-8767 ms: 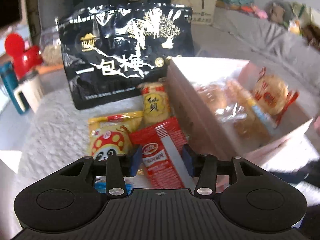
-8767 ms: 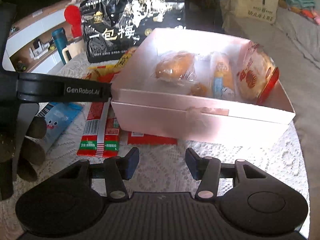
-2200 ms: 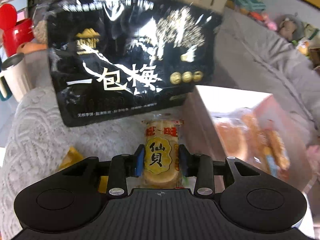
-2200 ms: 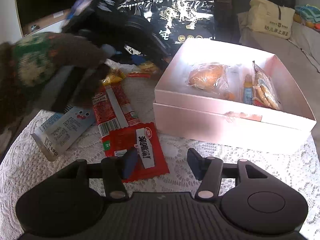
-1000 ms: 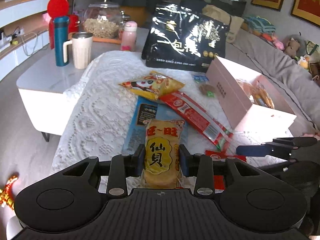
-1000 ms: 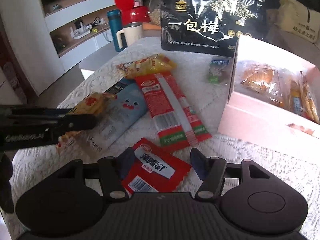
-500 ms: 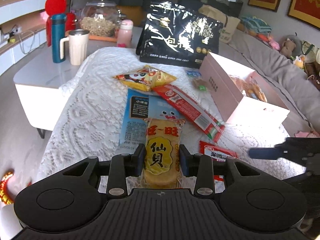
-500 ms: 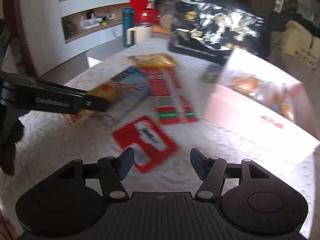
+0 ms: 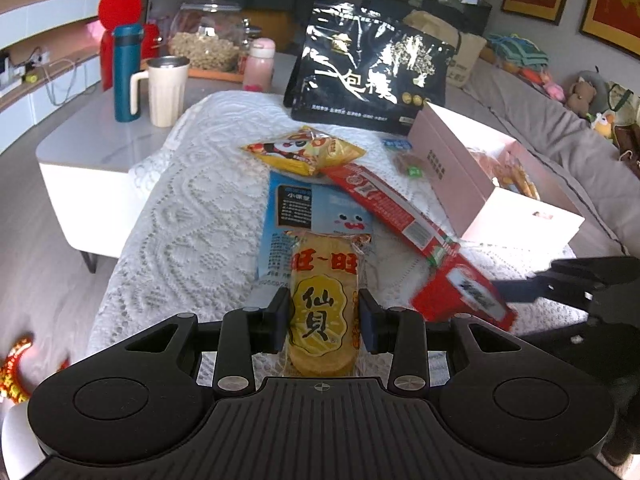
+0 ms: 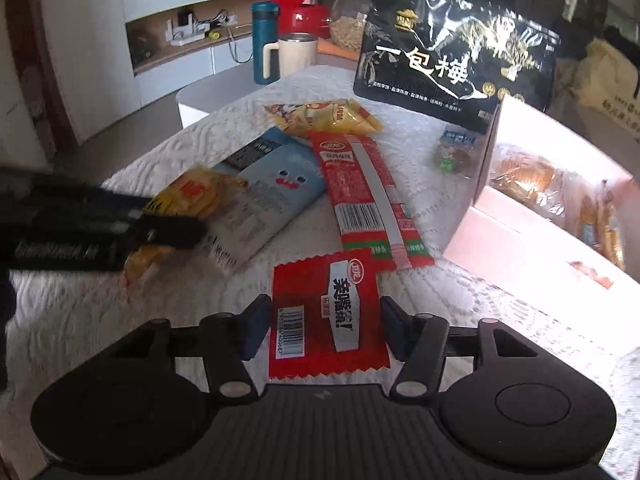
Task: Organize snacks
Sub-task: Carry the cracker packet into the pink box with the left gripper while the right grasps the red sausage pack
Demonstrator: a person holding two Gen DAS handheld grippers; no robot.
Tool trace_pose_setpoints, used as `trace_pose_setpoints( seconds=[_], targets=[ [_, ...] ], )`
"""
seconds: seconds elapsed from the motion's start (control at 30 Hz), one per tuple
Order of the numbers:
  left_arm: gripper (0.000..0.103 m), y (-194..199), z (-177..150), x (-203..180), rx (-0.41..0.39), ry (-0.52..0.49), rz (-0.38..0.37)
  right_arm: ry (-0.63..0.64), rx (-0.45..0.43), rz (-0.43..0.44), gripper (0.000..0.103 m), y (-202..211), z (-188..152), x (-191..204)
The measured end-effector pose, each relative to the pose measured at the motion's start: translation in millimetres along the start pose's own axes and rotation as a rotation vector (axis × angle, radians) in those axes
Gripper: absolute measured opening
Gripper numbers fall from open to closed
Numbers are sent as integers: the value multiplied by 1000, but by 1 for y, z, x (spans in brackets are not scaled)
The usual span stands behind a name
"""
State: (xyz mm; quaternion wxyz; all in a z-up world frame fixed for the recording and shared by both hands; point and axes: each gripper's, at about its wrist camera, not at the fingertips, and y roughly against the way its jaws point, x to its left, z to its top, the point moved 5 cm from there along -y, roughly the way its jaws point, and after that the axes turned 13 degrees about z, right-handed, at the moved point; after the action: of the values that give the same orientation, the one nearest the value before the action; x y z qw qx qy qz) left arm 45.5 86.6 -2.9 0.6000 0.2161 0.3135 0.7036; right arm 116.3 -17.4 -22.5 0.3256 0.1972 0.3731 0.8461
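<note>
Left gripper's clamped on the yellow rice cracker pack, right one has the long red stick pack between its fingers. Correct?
Not quite. The left gripper does clamp the rice cracker pack. But the closing right gripper straddles the small square red packet, not the long red stick pack, per the right wrist view.

- rice cracker packet: yellow, red and black characters
- small sachet: red, white label
- long packet: red, white stripe
- box: pink
- big bag: black, gold print
- tablecloth: white lace

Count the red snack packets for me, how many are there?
2: a long red packet lying on the white cloth beside the pink box, and a small red packet between the right gripper's closing fingers. More may be hidden.
</note>
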Motion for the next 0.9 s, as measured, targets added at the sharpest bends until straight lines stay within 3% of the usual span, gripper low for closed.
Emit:
trace_pose_setpoints(
  seconds=[0.2,0.4,0.6,0.73,0.9],
  targets=[
    [40,15,-4,-24,-4,-52,-43,9,-6,-84,51,37,-20,-11],
    [40,31,-25,-77,30,-163,-138,-76,-17,-164,51,74,-37,-41],
    [40,45,-35,-118,45,-240,-198,-175,-53,-180,51,106,-55,-64],
    [40,41,-6,-131,34,-207,-233,-186,-132,-196,51,130,-49,-72],
    [40,28,64,-152,-59,-176,-213,-175,-248,-241,51,157,-15,-91]
  ],
)
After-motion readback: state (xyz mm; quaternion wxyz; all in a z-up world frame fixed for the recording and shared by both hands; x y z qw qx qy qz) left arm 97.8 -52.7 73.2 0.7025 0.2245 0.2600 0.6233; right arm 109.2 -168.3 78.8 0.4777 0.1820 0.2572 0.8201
